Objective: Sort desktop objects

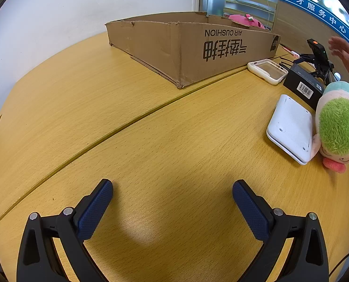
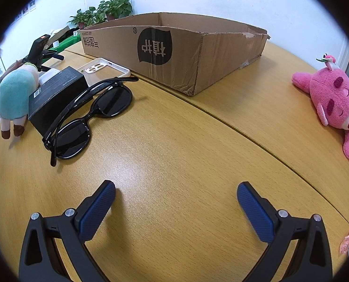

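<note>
Both wrist views over a wooden desk. The left gripper and the right gripper each hang above bare wood with jaws spread wide and nothing between the blue pads.

Task items lie loose on the desk, none visibly in the cardboard box, whose interior floor is hidden by its walls. Black sunglasses, temples unfolded, rest just beside a black carton; a white phone case lies behind them near the box. A green-haired plush touches a white flat device. A pink plush bear lies well apart, on the far right.

Judged risks: the sunglasses are thin and smooth, so a pinch on 1 temple could let the frame swing or slip; closing across a lens could smear it. Items crowded at the carton may be nudged during an approach. A person's hand near the small camera stand may cross a gripper's path.
</note>
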